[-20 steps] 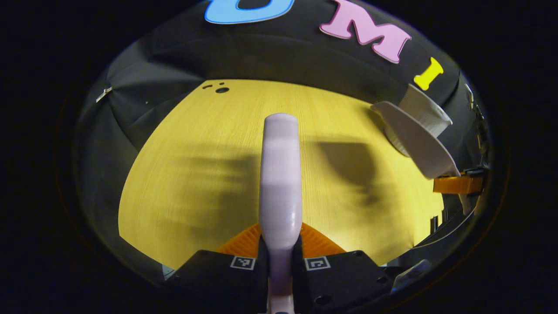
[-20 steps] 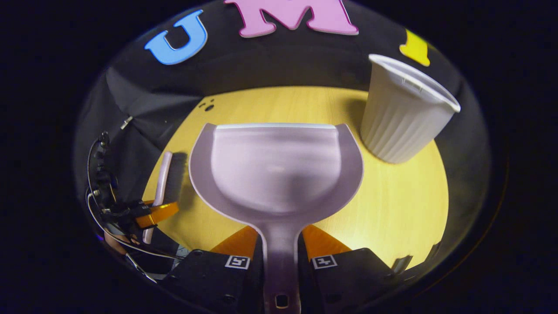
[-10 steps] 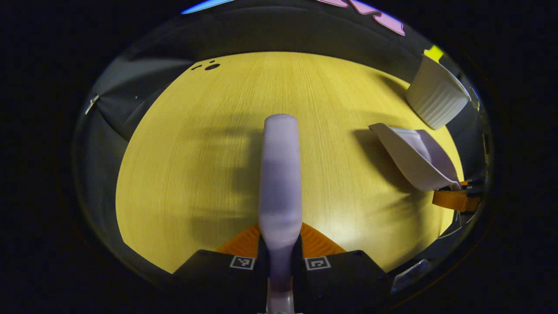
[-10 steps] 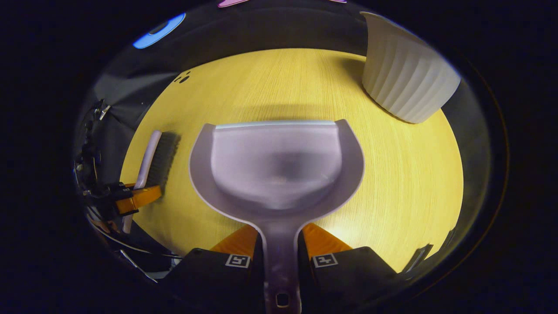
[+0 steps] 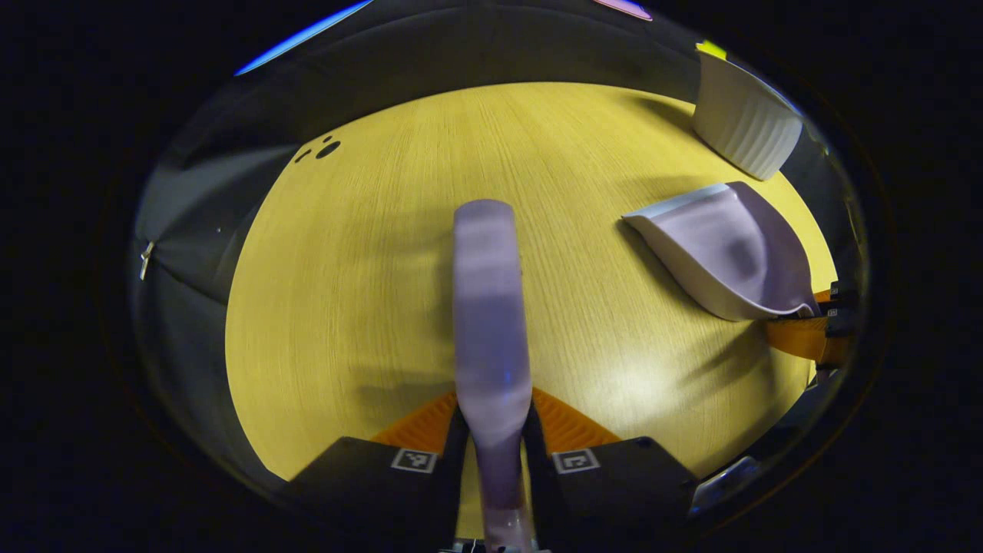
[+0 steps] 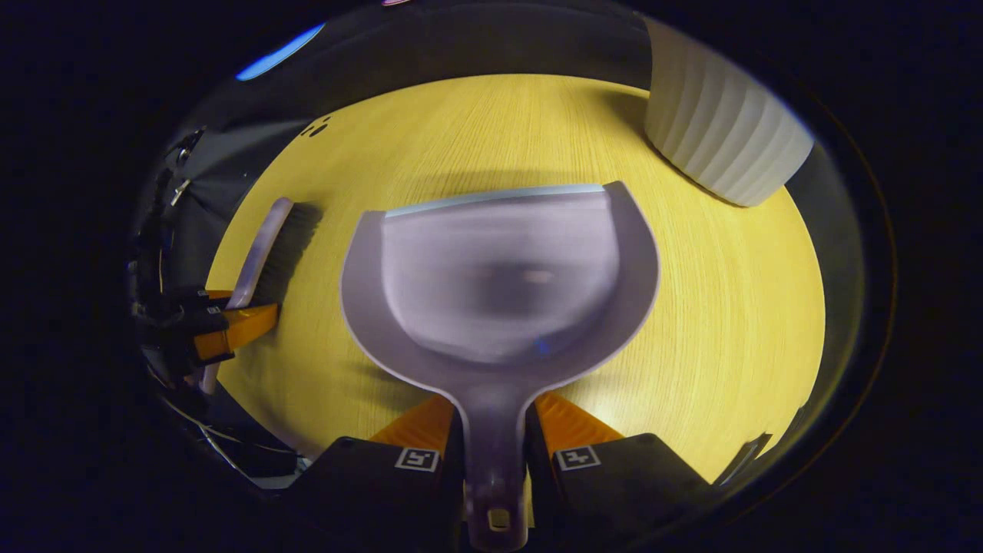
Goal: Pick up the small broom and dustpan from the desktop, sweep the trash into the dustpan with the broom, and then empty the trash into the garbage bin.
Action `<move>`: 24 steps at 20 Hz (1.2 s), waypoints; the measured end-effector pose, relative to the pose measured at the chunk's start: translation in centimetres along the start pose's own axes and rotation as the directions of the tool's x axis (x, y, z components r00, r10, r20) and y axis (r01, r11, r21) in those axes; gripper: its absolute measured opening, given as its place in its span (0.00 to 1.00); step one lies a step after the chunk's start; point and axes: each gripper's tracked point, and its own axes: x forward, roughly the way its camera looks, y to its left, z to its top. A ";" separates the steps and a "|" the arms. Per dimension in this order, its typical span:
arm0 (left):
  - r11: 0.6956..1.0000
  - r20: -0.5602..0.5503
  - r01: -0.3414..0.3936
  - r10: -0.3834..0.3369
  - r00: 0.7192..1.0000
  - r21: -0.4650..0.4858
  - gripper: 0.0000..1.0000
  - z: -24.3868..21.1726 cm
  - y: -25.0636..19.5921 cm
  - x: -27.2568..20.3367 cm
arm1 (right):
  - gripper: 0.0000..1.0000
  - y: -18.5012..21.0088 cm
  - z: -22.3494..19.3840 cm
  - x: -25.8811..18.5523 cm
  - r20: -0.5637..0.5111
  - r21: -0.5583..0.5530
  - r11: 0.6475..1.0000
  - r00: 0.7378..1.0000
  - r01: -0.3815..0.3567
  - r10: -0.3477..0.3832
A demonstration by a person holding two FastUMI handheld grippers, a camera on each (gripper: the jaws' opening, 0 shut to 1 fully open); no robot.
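Observation:
My left gripper [image 5: 493, 430] is shut on the handle of the small lilac broom [image 5: 488, 307], whose back points away over the yellow desktop [image 5: 369, 269]. In the right gripper view that broom [image 6: 261, 246] shows at the left with dark bristles facing right, held by the left gripper [image 6: 230, 330]. My right gripper [image 6: 495, 438] is shut on the handle of the lilac dustpan [image 6: 499, 284], which is held low over the desktop [image 6: 729, 307] with its mouth away from me. The dustpan [image 5: 722, 253] also appears at the right of the left gripper view, with the right gripper [image 5: 806, 334] behind it.
A white ribbed garbage bin [image 6: 722, 138] stands at the far right of the desktop; it is the bin [image 5: 745, 115] at the upper right in the left gripper view. Small dark spots [image 5: 322, 148] lie near the far left edge. Black cloth walls surround the desktop.
Both grippers have tilted down and sunk toward the desktop, so the wall has slid out of the top of both views. The dustpan has come away from the bin and now lies lower.

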 end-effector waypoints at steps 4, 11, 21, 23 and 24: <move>0.998 0.034 0.031 -0.030 0.999 -0.047 0.95 0.4 -1.0 -1.6 | 0.84 0.3 0.3 -0.8 0.041 0.016 1.000 0.999 -0.026 0.025; 0.996 0.323 -0.065 0.080 0.943 -0.056 0.98 3.9 0.5 -9.7 | 1.00 -1.1 3.4 -7.7 0.248 0.006 0.999 0.968 0.032 -0.033; 0.990 0.705 -0.103 0.141 0.695 -0.096 0.98 2.8 -1.7 -26.0 | 0.99 0.7 7.3 -22.7 0.711 -0.067 0.996 0.703 0.061 0.005; 0.990 0.730 -0.037 0.127 0.672 -0.138 0.97 1.3 -2.6 -27.9 | 0.99 1.3 6.2 -25.1 0.747 -0.082 0.995 0.665 0.054 0.025; 0.988 0.744 -0.008 0.123 0.657 -0.156 0.98 0.7 -3.1 -28.8 | 0.99 1.2 5.7 -25.7 0.752 -0.089 0.994 0.659 0.064 0.025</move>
